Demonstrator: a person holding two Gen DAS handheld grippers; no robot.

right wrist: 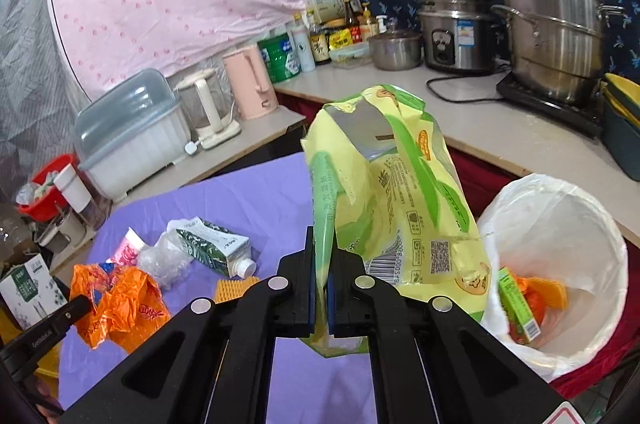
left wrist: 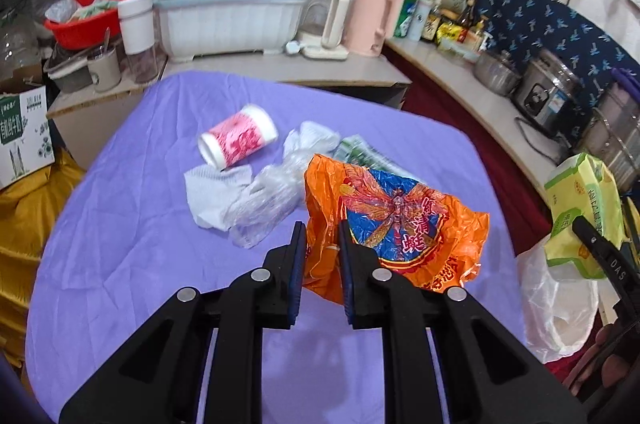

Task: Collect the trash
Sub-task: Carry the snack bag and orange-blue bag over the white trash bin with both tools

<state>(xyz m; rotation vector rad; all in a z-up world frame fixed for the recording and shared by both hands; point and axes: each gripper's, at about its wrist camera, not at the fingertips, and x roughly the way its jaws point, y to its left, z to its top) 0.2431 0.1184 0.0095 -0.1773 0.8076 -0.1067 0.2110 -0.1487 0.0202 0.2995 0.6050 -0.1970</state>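
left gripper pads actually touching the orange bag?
Touching. The left wrist view shows the left gripper pinching a fold of the orange bag between both pads.

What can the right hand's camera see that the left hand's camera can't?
Only the right wrist view looks down into the white-lined bin, with a green box inside, and shows the milk carton whole.

Only the left wrist view shows the whole red-and-white cup and the white tissue.

Both show the orange bag pinched in the left gripper, the yellow-green wrapper pinched in the right gripper, and the purple cloth.
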